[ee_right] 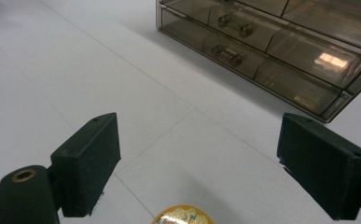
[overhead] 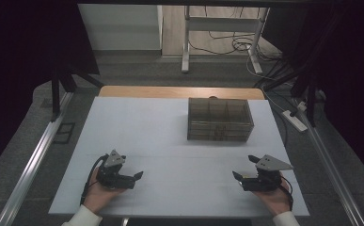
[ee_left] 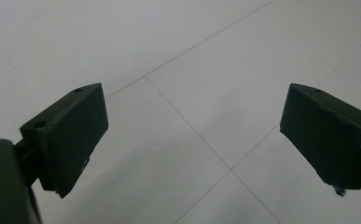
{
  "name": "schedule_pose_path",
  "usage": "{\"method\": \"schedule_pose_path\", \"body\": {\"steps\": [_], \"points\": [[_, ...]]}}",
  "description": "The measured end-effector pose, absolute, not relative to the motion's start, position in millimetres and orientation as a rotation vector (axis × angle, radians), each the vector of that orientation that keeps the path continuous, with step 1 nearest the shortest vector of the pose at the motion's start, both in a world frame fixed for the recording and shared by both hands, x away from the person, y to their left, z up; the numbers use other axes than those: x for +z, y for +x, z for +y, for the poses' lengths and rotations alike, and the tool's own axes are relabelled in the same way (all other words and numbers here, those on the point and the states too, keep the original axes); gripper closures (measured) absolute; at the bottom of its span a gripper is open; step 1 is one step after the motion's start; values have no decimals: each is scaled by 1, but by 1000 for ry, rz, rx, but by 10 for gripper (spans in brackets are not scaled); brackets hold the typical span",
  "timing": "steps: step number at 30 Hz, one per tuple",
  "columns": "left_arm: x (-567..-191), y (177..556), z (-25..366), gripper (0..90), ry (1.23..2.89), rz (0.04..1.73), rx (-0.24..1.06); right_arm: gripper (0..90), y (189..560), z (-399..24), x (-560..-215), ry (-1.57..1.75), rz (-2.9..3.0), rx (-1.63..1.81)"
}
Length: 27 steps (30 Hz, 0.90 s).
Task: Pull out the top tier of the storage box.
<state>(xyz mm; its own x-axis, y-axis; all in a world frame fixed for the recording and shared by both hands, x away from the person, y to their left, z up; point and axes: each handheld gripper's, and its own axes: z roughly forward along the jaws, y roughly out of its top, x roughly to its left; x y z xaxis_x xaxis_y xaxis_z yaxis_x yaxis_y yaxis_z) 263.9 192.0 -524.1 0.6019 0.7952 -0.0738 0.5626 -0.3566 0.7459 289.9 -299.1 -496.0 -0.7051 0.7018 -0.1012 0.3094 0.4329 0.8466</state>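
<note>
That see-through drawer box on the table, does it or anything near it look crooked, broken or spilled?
Nothing stands out. The drawer box sits upright with both drawers shut. A small round yellow thing lies below the open right gripper, too cropped to identify.

My surface (overhead: pixel 161 141) is a white board scored with thin grid lines, laid over a wooden top whose far edge shows. On its far right part stands a smoky clear drawer box (overhead: pixel 220 119). Close under my right hand lies a small round yellow patterned thing (ee_right: pixel 183 216).
</note>
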Motion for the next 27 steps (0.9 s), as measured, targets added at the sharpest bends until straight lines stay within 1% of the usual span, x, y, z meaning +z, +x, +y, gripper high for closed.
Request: {"method": "schedule_pose_path", "body": {"steps": [27], "points": [[-526,265,191,71,2072,1068,382,144,290,-290,-496,750,2241,1054]]}}
